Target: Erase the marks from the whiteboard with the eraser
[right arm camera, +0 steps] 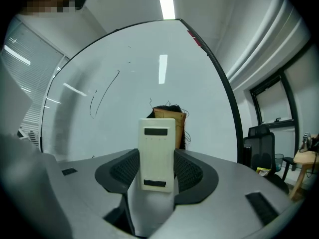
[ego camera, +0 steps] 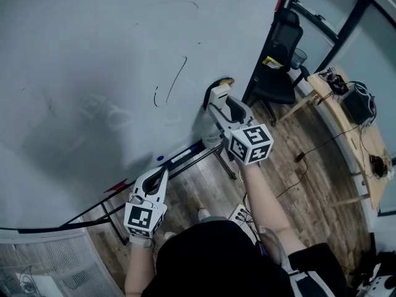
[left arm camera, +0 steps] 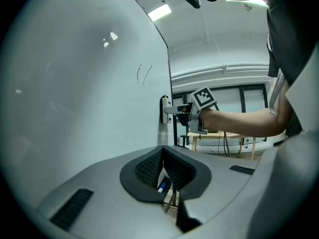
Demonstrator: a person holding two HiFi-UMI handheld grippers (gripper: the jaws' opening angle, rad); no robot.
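Note:
The whiteboard [ego camera: 93, 54] fills the left of the head view. It bears a long thin black stroke [ego camera: 178, 78] and a short hooked one [ego camera: 156, 98]; both also show in the right gripper view, the long stroke [right arm camera: 107, 89] above and left of the jaws. My right gripper [ego camera: 216, 107] is shut on a cream eraser [right arm camera: 158, 153]. The eraser's frayed brown and black pad [ego camera: 225, 81] meets the board near its right edge, right of the strokes. My left gripper [ego camera: 162, 171] hangs low by the board's bottom rail, its jaws shut [left arm camera: 162, 166] with nothing held.
A tray [ego camera: 185, 156] along the board's bottom edge carries a blue-capped marker [ego camera: 161, 159], with a red marker [ego camera: 117, 186] further left. The stand's legs [ego camera: 226, 163] rest on the wooden floor. A black chair [ego camera: 281, 60] and a wooden table [ego camera: 346, 122] with cables stand to the right.

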